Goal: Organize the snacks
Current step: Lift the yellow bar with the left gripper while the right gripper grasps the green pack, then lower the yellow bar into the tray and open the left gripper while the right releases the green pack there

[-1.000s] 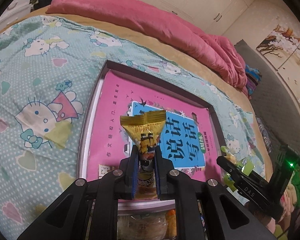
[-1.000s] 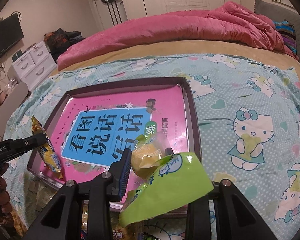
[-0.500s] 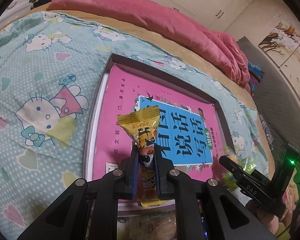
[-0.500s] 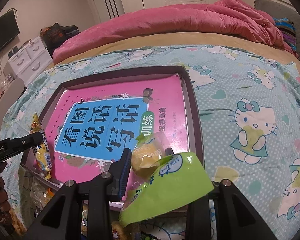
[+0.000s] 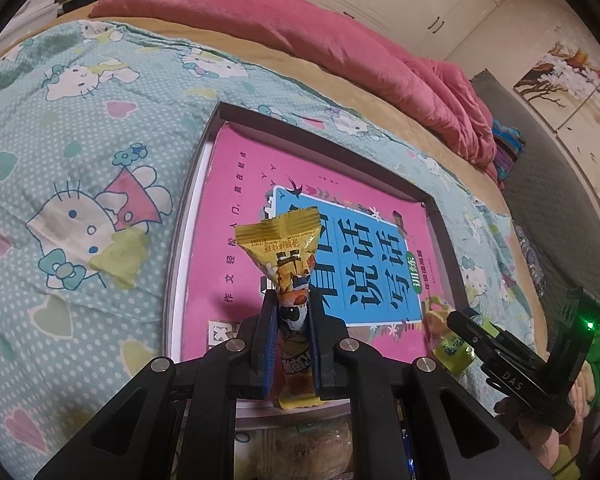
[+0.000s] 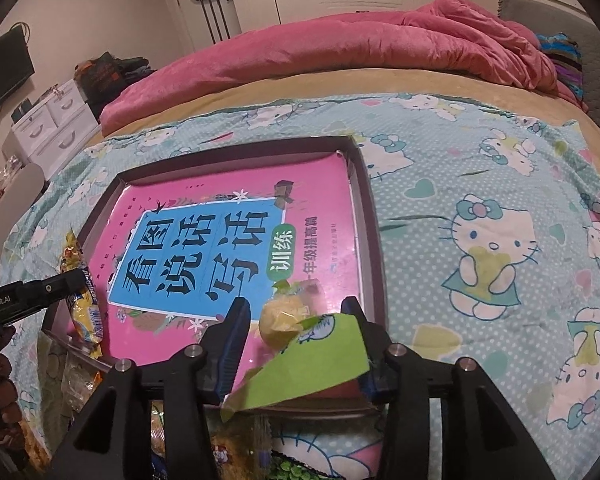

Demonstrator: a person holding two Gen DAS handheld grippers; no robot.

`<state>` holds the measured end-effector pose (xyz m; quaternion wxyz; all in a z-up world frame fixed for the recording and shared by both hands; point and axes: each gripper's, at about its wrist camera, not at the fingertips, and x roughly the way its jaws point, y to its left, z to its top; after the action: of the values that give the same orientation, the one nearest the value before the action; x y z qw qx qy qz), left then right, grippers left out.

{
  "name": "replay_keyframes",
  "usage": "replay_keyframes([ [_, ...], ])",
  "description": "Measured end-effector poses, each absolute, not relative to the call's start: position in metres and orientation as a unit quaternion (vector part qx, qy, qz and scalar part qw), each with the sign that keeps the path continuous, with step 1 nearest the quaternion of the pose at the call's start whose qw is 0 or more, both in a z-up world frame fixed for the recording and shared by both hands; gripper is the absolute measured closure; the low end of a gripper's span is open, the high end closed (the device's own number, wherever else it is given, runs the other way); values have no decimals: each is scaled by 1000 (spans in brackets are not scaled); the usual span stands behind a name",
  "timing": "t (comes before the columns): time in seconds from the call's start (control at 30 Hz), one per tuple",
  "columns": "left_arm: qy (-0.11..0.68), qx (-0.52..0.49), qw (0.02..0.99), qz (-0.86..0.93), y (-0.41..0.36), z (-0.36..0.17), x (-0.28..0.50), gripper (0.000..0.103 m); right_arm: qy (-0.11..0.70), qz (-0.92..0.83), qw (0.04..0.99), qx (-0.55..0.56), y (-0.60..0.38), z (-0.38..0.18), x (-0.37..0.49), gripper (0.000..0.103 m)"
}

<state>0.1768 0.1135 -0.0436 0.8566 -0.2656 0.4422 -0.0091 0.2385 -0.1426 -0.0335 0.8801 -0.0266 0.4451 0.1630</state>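
My left gripper [image 5: 292, 308] is shut on a yellow snack packet [image 5: 286, 248] and holds it upright over the near edge of a dark tray [image 5: 216, 120]. A pink book [image 5: 240, 208] lies in the tray. My right gripper [image 6: 296, 312] is shut on a green snack packet [image 6: 312, 364] with a yellow cake inside, over the tray's near right corner [image 6: 370, 216]. The right gripper and green packet [image 5: 456, 352] also show in the left wrist view. The left gripper's finger [image 6: 32, 296] and the yellow packet [image 6: 82, 304] show in the right wrist view.
The tray lies on a Hello Kitty sheet [image 6: 488, 232] on a bed. A pink blanket [image 6: 340, 52] is bunched along the far side. More snack packets [image 6: 76, 384] lie below the tray's near edge. A white drawer unit [image 6: 48, 128] stands at the far left.
Both grippers have drawn back slightly toward the tray's near edge with their packets still held. The yellow packet sits a little further left over the book.
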Motion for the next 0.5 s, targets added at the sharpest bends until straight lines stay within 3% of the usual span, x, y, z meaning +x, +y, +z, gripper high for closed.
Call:
replay_keyframes([
  [0.23,443,-265,857,-5,114,-43,175,83,436,157,886,-29,-146,-26,229,50],
  [0.4,444,-266,856,-5,116,-42,172,67,430,154,889,-33,-149,-21,223,50],
  [0.5,443,-265,856,-7,116,-41,170,66,428,152,890,-31,-153,-17,217,50],
])
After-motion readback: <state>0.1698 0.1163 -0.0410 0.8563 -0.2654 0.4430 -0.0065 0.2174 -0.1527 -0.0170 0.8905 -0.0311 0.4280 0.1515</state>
